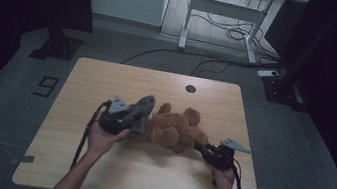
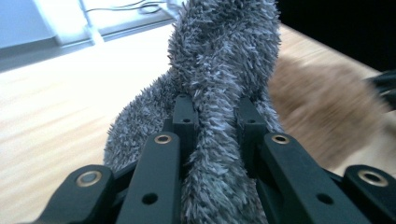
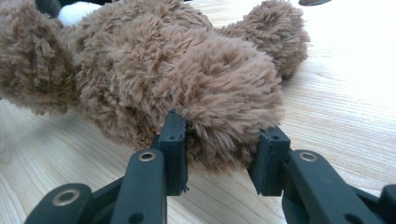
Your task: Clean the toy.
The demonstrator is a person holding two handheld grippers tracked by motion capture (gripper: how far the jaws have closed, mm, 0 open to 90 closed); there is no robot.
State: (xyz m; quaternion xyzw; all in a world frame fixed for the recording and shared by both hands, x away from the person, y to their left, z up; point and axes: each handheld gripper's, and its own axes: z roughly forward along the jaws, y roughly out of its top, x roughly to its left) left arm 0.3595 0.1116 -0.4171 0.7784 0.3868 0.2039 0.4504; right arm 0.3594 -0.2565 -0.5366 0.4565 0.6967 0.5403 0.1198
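Teddy bear (image 1: 174,129), brown plush, one item: lies on its side near the middle of the wooden table (image 1: 123,80), limbs splayed, pile long and shaggy, with a patch of white showing at the far end in the right gripper view. Grey fuzzy sock (image 2: 219,70), one item: stands up in a twisted fold just beside the bear's left end, touching or nearly touching it; the high view is too dim to say which.

Left gripper (image 1: 125,116): your jaws are clamped on the sock, the fabric pinched in a narrow ridge between them. Right gripper (image 3: 224,156): your jaws sit apart on either side of a rounded brown limb (image 3: 219,98), the pads touching the fur but not visibly squeezing it.

Step in hand, by my reading: sock held ready, bear being secured, likely for dressing a limb or pulling the two apart.

Next move calls for: closing the right jaws firmly on the limb so the bear stays put, then working the sock with the left. Plush compresses; grip deep, not on the fur tips.
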